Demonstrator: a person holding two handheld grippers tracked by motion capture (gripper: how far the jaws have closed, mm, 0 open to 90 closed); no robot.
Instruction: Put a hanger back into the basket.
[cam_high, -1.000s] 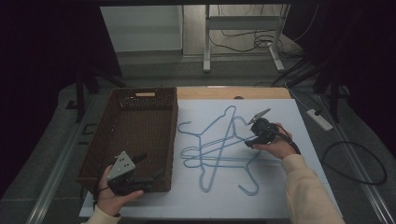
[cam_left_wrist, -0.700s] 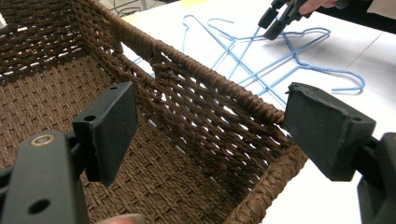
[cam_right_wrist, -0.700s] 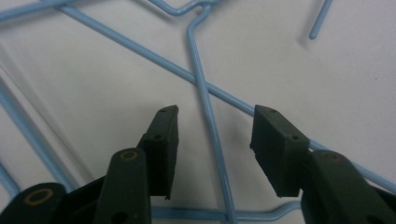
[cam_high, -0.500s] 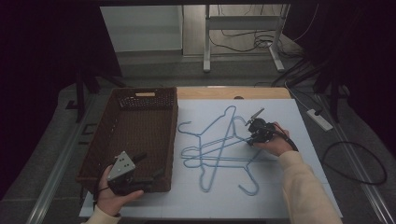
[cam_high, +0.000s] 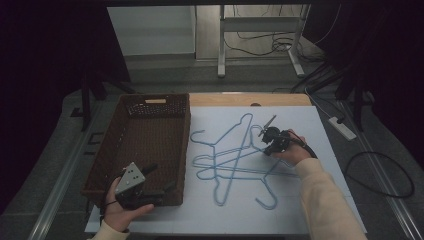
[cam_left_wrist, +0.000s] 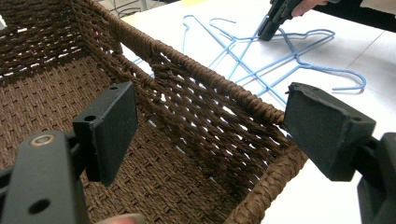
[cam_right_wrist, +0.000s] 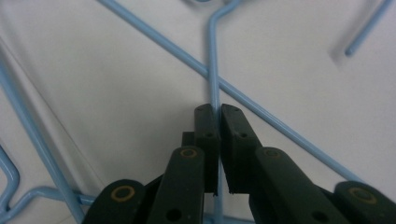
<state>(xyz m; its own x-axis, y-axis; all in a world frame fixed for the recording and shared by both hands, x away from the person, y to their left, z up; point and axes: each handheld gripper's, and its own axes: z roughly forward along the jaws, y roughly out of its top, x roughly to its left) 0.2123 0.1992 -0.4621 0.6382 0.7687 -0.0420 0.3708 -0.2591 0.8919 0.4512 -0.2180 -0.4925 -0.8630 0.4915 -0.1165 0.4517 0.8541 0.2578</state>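
- Blue wire hangers (cam_high: 235, 160) lie tangled on the white table (cam_high: 310, 205), just right of the brown woven basket (cam_high: 150, 107).
- My right gripper (cam_high: 264, 134) sits low over the upper right of that pile. Its jaws have just been closing, and in the right gripper view they now pinch one thin wire of a hanger (cam_right_wrist: 214, 56) between the pads, right beside the spot where another wire crosses it.
- My left gripper (cam_high: 150, 181) rests at the near end of the basket with its jaws wide apart, holding nothing. In the left gripper view they straddle the basket's woven wall (cam_left_wrist: 205, 88) without pressing on it.
- I judge the step in hand to be the pick: one hanger is gripped but not yet lifted, and the basket looks like its likely destination.
- The basket is bare inside, so I would say the work is near its start.
- The next move calls for a slow, straight lift. The hangers overlap and their hooks may be caught in each other, so a quick pull could drag the whole pile along.
- The wire is thin and smooth, so I expect the hanger to swing or turn in my grip once it leaves the table. I would keep the pinch firm and carry it low across to the basket.
- My left gripper could steady the basket if a hanger snags on the rim.
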